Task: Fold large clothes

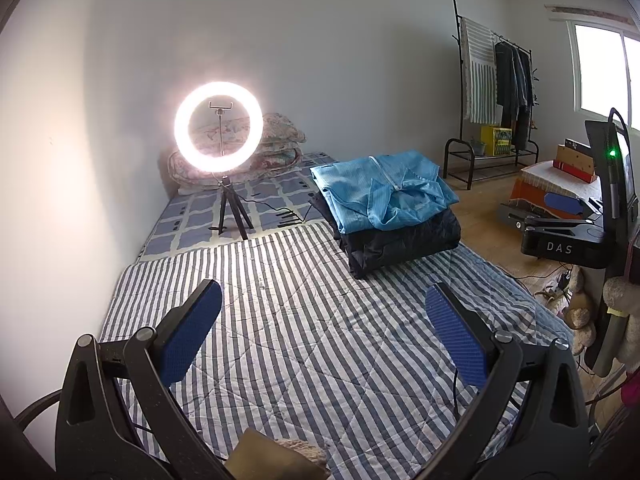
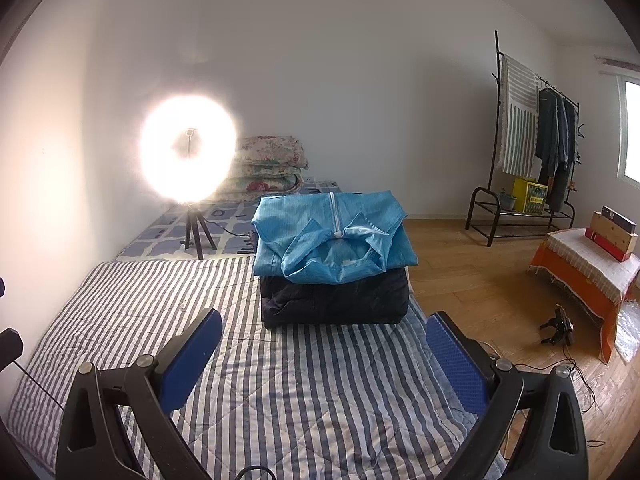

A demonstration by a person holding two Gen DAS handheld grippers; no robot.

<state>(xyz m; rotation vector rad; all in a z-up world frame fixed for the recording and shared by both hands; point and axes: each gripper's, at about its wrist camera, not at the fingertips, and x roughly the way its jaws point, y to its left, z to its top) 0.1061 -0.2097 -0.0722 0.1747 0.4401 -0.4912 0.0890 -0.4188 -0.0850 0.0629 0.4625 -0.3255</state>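
stack: blue coat folded on top of dark jacket, sitting at the far right part of the striped quilt, close to the mattress edge on the floor side.
left gripper: spread wide, nothing between the pads, over bare quilt, well short of the stack.
right gripper: spread wide, empty, aimed at the stack's front, just short of the dark jacket.
handling: blue coat looks thin, light, floppy, likely a bit slick; collar flaps loose. Dark jacket looks padded, bulkier, springy.
grip: guess a pinch at the folded edges or the collar/shoulder line, one layer at a time; a grab mid-stack would probably drag both.
edges: stack's right side almost overhangs the wood floor; a pull rightwards could tip it off.
room: open quilt in front and left. Ring light tripod and its cable stand behind left, so keep sweeps clear.
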